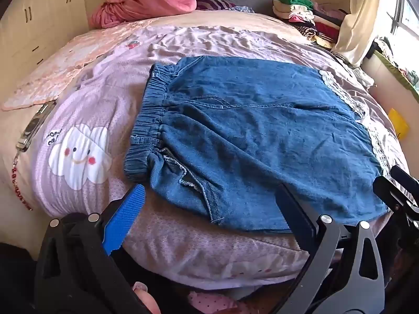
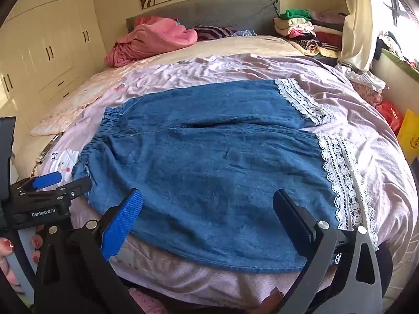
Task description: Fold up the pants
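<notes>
Blue denim pants (image 1: pixel 251 141) lie spread flat across the near half of a bed (image 1: pixel 183 259), on a pale pink quilt (image 1: pixel 209 41). The elastic waistband (image 1: pixel 149 120) points toward the bed's left edge; the white lace cuffs (image 2: pixel 340 172) point toward its right edge. One leg lies nearer the front edge, the other just behind it.

The left gripper (image 1: pixel 209 206) hovers at the front edge near the waistband end, jaws spread wide and holding nothing. The right gripper (image 2: pixel 208 209) hovers at the front edge nearer the lace cuffs, also spread wide and empty.

A crumpled pink blanket (image 2: pixel 154 41) sits at the far left corner by the headboard (image 2: pixel 222 13). A pile of folded clothes (image 2: pixel 301 28) sits at the far right corner.
</notes>
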`<state>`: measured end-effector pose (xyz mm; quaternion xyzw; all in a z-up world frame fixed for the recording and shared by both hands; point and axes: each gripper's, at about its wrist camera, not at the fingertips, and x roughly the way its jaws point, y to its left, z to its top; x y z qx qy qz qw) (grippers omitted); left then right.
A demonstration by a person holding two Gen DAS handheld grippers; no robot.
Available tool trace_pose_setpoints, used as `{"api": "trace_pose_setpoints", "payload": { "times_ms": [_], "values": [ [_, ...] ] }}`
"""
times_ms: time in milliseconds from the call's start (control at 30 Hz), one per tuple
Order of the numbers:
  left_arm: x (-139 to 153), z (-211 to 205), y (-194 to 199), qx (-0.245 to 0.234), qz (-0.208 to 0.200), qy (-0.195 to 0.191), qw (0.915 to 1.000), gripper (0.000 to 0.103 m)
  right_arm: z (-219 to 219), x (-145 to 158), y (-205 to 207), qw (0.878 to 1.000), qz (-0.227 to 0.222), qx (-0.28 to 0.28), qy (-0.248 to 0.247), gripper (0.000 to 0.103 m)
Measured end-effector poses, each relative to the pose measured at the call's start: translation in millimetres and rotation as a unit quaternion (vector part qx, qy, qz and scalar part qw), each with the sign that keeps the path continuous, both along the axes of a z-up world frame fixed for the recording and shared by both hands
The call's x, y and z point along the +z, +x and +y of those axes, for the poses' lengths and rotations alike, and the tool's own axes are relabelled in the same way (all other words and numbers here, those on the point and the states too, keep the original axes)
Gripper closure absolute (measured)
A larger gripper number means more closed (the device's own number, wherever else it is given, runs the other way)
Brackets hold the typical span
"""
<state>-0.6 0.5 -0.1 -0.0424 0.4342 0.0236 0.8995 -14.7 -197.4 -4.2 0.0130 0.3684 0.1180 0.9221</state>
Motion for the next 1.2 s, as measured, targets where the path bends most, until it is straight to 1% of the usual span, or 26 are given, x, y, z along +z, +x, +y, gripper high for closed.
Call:
{"api": "trace_pose_setpoints", "payload": {
  "times_ms": [33, 67, 267, 300, 633, 667, 1200],
  "values": [
    [-0.3, -1.4, 0.8, 0.001, 0.005, 0.010, 0.9999, 0.009, 1.0, 0.4, -1.2, 1.000, 0.000, -0.001, -0.002, 0.004],
    [-0.6, -1.6, 1.1, -0.001, 0.006, 0.009, 0.9999, 0.009, -5.2, 1.3, -1.1, 1.000, 0.001, 0.001, 0.018, 0.004],
    [-1.0, -2.8, 1.3, -0.002, 0.005, 0.012, 0.9999, 0.009, -2.5, 3.8, 0.7, 1.000, 0.001, -0.003, 0.011, 0.004],
    [-1.1, -2.8, 1.3, -0.002, 0.005, 0.012, 0.9999, 0.009, -7.8, 3.7, -1.3, 1.000, -0.001, -0.002, 0.016, 0.004],
    [-0.9, -2.8, 0.7, -0.004, 0.003, 0.012, 0.9999, 0.009, -6.2, 6.3, -0.4, 1.000, -0.004, -0.005, 0.017, 0.004],
    [-0.3, -5.0, 0.9, -0.004, 0.003, 0.011, 0.9999, 0.009, 0.2, 5.1, -2.5, 1.000, -0.005, -0.006, 0.014, 0.004],
    [-1.5, -2.7, 4.6, -0.003, 0.003, 0.015, 0.9999, 0.009, -3.3, 7.4, 0.1, 1.000, -0.010, -0.004, 0.005, 0.004]
  ]
}}
